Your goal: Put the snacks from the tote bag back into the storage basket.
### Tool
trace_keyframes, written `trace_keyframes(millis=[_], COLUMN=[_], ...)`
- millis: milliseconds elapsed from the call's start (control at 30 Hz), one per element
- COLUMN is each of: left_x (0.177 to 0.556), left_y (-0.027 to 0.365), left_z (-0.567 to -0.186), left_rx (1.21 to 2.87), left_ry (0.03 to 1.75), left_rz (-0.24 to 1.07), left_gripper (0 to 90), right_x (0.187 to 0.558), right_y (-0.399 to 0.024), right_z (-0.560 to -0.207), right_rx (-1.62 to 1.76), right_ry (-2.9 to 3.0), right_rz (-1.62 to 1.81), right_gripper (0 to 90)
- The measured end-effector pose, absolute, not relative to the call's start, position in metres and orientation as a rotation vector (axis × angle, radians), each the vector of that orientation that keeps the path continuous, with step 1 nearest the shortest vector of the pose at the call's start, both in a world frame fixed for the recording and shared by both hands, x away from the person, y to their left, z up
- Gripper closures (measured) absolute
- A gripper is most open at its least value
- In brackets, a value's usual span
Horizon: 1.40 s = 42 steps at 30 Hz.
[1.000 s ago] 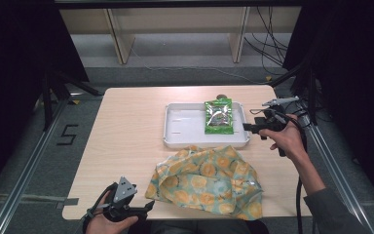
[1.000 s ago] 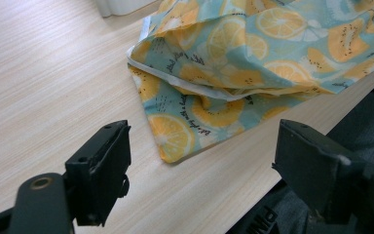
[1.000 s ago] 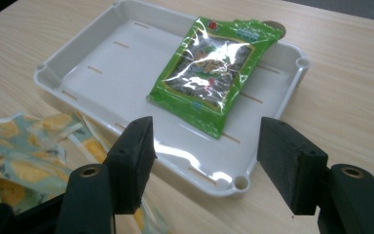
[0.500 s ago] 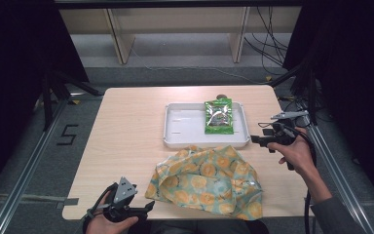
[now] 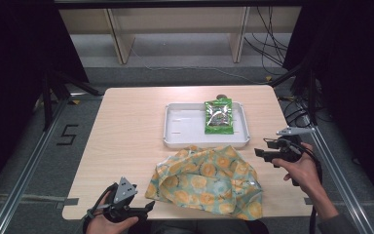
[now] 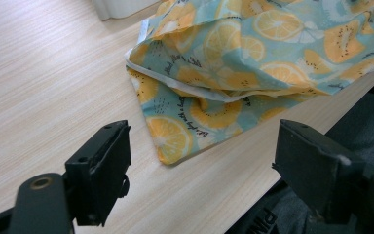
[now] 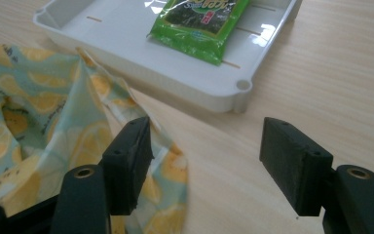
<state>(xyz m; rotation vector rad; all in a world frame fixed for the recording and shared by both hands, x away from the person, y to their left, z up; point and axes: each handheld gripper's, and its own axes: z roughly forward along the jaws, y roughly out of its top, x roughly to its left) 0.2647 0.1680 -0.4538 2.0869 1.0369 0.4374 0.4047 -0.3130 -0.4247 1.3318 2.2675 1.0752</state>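
Two grippers sit at the near part of the worktop (image 5: 126, 126), one at each side of a crumpled cloth (image 5: 209, 183) printed with orange and lemon slices on pale blue. The left gripper (image 5: 146, 208) lies low at the near edge, held in a hand (image 5: 109, 225), its fingers (image 6: 102, 170) pointing toward the cloth's near left corner. In the left gripper view those fingers stand wide apart with nothing between them but bare wood and the worktop's edge; the cloth's folded corner lies just beyond them, not touching.

The right gripper (image 5: 260, 153) hovers by the cloth's right side, held in the other hand (image 5: 302, 168), pointing left toward the cloth. Its fingers (image 7: 126, 163) have just been opening and stand well apart, gripping nothing; in the right gripper view one finger sits over the cloth's edge, the other over bare wood.

Beyond the cloth lies a white tray (image 5: 175, 134), its near wall touching or just beside the cloth's far edge. A green packet (image 5: 218, 117) lies flat in the tray's right half. The cloth rests in a loose heap at the middle of the worktop's near half, its near hem close to the edge.
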Motion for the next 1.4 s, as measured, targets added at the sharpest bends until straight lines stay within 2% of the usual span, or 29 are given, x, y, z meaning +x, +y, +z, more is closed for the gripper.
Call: trace_keyframes(millis=[67,167,467,1400], left_x=[0.265,0.265,0.264,0.264], left_y=[0.171,0.168,0.168,0.168], left_z=[-0.452,-0.454,-0.454,-0.453], left_rx=[2.140,2.095,2.101,2.105], left_ry=[1.017,1.039,1.035,1.031], left_rz=[0.440,0.441,0.438,0.440], left_gripper=[20.4,20.3,20.4,20.4], right_x=[0.398,0.389,0.362,0.312], right_y=[-0.313,-0.316,-0.320,-0.339], right_z=[-0.427,-0.430,-0.435,-0.448], right_rx=[1.353,1.348,1.344,1.375], right_ry=[2.271,2.275,2.284,2.288], right_rz=[1.093,1.101,1.074,1.080], right_gripper=[36.9,36.4,35.8,33.2])
